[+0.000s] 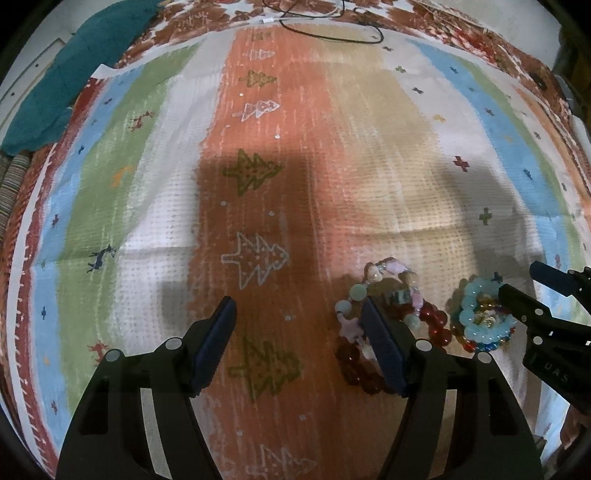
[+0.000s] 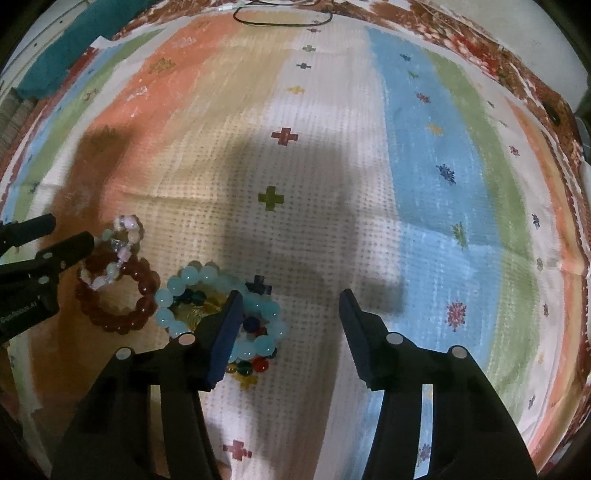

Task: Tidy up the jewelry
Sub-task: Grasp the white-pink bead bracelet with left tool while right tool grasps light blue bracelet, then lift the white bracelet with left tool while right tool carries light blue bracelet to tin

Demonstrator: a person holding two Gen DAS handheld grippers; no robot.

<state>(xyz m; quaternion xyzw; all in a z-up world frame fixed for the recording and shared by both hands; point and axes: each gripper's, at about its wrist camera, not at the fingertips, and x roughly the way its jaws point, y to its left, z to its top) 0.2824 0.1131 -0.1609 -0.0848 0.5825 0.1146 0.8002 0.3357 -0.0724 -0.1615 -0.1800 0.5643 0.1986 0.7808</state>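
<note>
Three bead bracelets lie on a striped cloth (image 1: 369, 166). A pastel bracelet (image 1: 386, 271) with pink stars overlaps a dark red one (image 1: 437, 326). Just right of them, a light blue bracelet (image 1: 467, 317) rests on a multicoloured one (image 2: 255, 365). My left gripper (image 1: 298, 310) is open and holds nothing; its right finger covers part of the pastel (image 2: 125, 229) and red (image 2: 144, 291) bracelets. My right gripper (image 2: 291, 299) is also open with nothing between its pads; its left finger lies across the light blue bracelet (image 2: 184, 280). Whether either finger touches the beads I cannot tell.
The cloth (image 2: 424, 166) has coloured stripes with tree and cross motifs. A teal fabric (image 1: 74, 74) lies at the far left corner and a black cable (image 1: 332, 33) loops along the far edge. Each gripper shows at the other view's side edge.
</note>
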